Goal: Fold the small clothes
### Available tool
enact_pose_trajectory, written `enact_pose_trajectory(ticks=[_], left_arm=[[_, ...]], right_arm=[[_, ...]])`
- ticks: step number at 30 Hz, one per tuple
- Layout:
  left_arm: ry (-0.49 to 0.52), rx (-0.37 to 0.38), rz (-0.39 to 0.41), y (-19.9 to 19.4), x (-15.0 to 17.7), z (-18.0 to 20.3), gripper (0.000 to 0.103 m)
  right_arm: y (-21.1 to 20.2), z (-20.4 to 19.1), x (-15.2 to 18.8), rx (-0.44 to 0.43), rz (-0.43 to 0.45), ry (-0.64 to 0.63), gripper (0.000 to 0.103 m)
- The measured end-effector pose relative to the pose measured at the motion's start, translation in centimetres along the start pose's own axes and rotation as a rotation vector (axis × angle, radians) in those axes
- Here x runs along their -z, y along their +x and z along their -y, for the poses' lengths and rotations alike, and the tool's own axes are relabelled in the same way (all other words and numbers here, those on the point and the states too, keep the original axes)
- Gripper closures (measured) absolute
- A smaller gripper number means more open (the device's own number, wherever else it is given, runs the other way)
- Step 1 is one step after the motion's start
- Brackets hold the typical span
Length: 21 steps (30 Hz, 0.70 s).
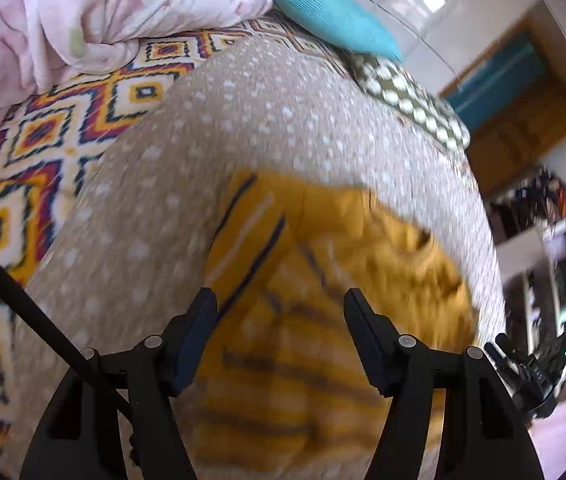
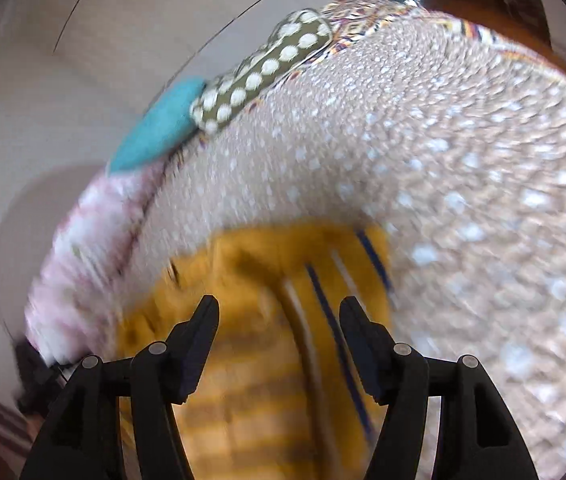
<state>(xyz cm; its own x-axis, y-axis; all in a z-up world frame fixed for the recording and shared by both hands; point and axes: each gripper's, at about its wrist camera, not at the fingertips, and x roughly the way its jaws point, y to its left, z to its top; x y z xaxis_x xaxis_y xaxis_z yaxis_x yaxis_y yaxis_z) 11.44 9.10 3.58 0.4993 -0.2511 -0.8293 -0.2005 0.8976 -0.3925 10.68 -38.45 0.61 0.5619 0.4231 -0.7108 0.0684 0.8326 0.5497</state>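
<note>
Left gripper (image 1: 281, 300) is pointing steeply downward, jaws standing apart, nothing pressed between the pads. Right gripper (image 2: 279, 308) is angling downward likewise, jaws standing apart, nothing clamped. Both views are showing motion blur.

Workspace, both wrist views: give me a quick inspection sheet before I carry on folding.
Surface: beige dotted cloth laid over a patterned bedspread.
Job's things: yellow striped garment lying on the cloth, partly folded; blurred.
Clutter: pink floral quilt, teal cushion, green dotted cushion at the far edge.
Grippers: left claw and right claw open above the garment, holding nothing.
Cables: black cable beside the left claw.
Surroundings: white wall, wooden furniture.
</note>
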Motion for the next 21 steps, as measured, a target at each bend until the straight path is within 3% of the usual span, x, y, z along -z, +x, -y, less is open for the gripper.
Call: enact_pose_trajectory(ticks=[6, 7, 8, 10, 12, 14, 16, 18, 21], left_arm=[[0.142, -0.110, -0.007, -0.8, 6.5, 0.6, 0.035], [0.155, -0.120, -0.008, -0.7, 7.2, 0.6, 0.035], [0.170, -0.141, -0.006, -0.6, 7.9, 0.7, 0.035], [0.201, -0.199, 0.016, -0.5, 9.3, 0.7, 0.035], [0.232, -0.230, 0.052, -0.8, 10.6, 0.7, 0.035], [0.245, -0.256, 0.080, -1.1, 11.5, 0.2, 0.032], [0.233, -0.269, 0.105, -1.3, 12.2, -0.5, 0.029], [0.207, -0.260, 0.118, -1.3, 12.6, -1.1, 0.028], [0.162, -0.241, 0.151, -1.0, 13.2, -2.0, 0.021]], right_arm=[[-0.9, -0.5, 7.4, 0.007, -0.089, -0.083, 0.036], [-0.5, -0.7, 8.3, -0.002, -0.108, -0.104, 0.049], [-0.4, -0.9, 8.7, 0.011, -0.112, -0.127, 0.087], [-1.0, -0.4, 9.0, 0.068, -0.092, -0.136, 0.094], [-1.7, 0.5, 8.7, 0.156, -0.059, -0.127, 0.095], [-2.6, 1.1, 8.4, 0.301, -0.018, -0.150, 0.095], [-3.3, 1.2, 8.6, 0.290, -0.026, -0.128, 0.083], [-4.8, 0.3, 8.8, 0.250, -0.002, -0.133, 0.080], [-7.3, -2.0, 9.1, 0.269, 0.076, -0.191, 0.077]])
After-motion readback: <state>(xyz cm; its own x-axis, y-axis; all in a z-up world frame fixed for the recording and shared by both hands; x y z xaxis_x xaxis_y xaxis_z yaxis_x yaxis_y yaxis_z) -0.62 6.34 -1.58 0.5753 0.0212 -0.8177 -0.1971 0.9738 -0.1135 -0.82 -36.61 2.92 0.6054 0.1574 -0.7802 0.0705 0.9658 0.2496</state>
